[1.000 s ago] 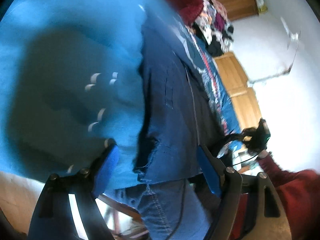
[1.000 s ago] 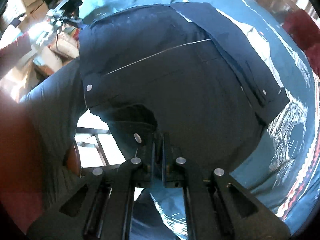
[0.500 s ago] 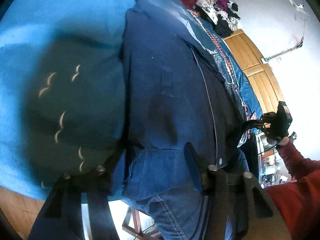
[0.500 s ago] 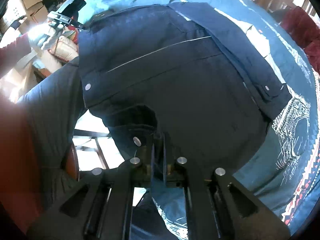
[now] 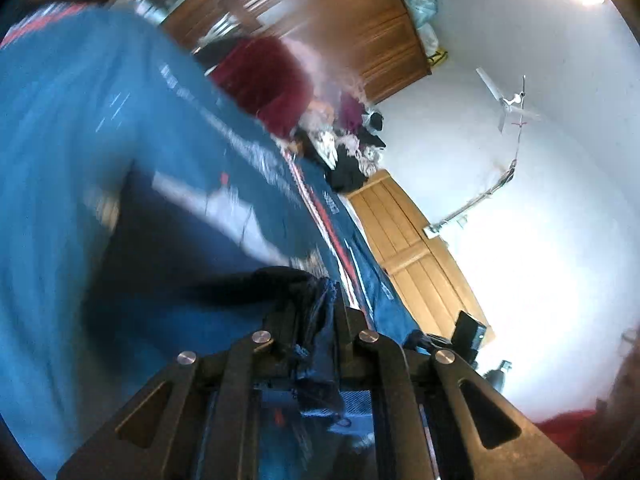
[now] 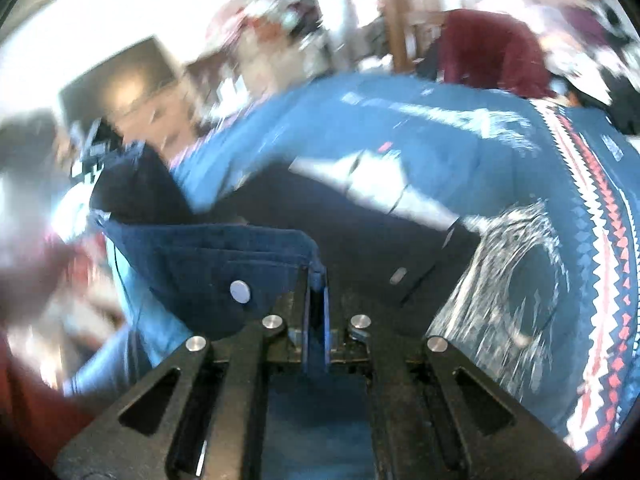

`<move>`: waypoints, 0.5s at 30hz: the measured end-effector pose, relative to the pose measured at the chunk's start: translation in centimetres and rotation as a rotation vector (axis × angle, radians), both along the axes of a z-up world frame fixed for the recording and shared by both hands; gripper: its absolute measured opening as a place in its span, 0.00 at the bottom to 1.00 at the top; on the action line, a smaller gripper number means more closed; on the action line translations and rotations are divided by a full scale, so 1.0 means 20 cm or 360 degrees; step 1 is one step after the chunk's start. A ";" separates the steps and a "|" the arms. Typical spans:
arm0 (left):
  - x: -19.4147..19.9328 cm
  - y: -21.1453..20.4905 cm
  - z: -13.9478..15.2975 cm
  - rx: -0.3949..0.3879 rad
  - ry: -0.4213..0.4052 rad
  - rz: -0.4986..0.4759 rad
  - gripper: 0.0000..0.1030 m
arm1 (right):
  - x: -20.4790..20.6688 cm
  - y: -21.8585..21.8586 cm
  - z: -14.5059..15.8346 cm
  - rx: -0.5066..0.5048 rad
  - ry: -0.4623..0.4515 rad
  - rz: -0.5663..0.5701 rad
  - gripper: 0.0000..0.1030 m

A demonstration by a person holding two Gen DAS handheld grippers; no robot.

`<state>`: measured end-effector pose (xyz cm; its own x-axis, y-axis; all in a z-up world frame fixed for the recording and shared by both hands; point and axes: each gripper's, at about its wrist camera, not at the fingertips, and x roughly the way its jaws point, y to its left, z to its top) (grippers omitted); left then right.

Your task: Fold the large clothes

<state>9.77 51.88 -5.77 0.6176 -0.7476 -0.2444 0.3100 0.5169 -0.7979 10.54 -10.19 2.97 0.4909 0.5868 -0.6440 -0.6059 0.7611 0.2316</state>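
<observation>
While both pictures are smeared by motion, the main layout can be read: a blue bedspread (image 6: 420,120) covers the bed, and a dark denim jacket (image 6: 360,248) lies on it with its near hem lifted off the surface. The fold looks only just begun. The near edge is raised at two corners, but most of the jacket lies flat toward the far side, and nothing yet shows a finished crease or a laid-over half.

On the right, the right gripper (image 6: 316,280) is pressed together on a corner of the hem, beside a metal snap button (image 6: 240,291). On the left, the left gripper (image 5: 316,312) pinches a bunched bit of the same dark cloth between its fingers.

Blur hides the jacket's sleeves and collar, so I cannot tell whether they are tucked in. A pale streak (image 6: 380,188) across the jacket is hard to identify. A maroon pillow (image 6: 492,52) and a heap of clothes (image 5: 352,148) at the far side are only vague shapes.
</observation>
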 end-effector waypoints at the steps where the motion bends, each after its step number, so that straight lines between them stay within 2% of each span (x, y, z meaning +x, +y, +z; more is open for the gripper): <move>1: 0.11 0.00 0.01 -0.0003 0.0000 0.0002 0.11 | 0.15 -0.04 -0.04 0.0062 0.0022 -0.0055 0.04; 2: 0.29 -0.04 0.02 0.0038 0.0001 0.0000 0.12 | 0.23 -0.06 -0.08 0.0095 0.0042 -0.0083 0.04; 4: 0.58 -0.11 -0.03 0.0194 0.0032 0.0021 0.15 | 0.48 -0.10 -0.23 0.0153 0.0127 -0.0163 0.04; 5: 0.69 -0.15 -0.07 0.0211 0.0074 0.0025 0.19 | 0.63 -0.12 -0.35 0.0171 0.0211 -0.0198 0.04; 8: 1.09 -0.25 -0.35 0.0332 0.0286 0.0013 0.26 | 0.92 -0.16 -0.68 0.0172 0.0398 -0.0294 0.04; 10: 1.36 -0.29 -0.65 0.0429 0.0534 0.0053 0.29 | 1.07 -0.18 -0.93 0.0134 0.0547 -0.0375 0.04; 11: 1.39 -0.32 -0.74 0.0484 0.0601 0.0050 0.30 | 1.10 -0.18 -1.01 0.0116 0.0589 -0.0394 0.04; 12: 1.46 -0.34 -0.89 0.0553 0.0724 0.0032 0.30 | 1.13 -0.19 -1.07 0.0119 0.0618 -0.0401 0.04; 13: 1.47 -0.34 -0.94 0.0546 0.0750 0.0028 0.30 | 1.14 -0.19 -1.09 0.0137 0.0623 -0.0395 0.04; 15: 1.44 -0.34 -0.94 0.0513 0.0692 0.0026 0.32 | 1.14 -0.19 -1.08 0.0142 0.0589 -0.0359 0.04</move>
<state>38.59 45.10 -24.64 0.4192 -0.5838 -0.6953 -0.0233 0.7586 -0.6511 33.26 -13.92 -18.61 0.3591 0.5524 -0.7523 -0.2906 0.8322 0.4723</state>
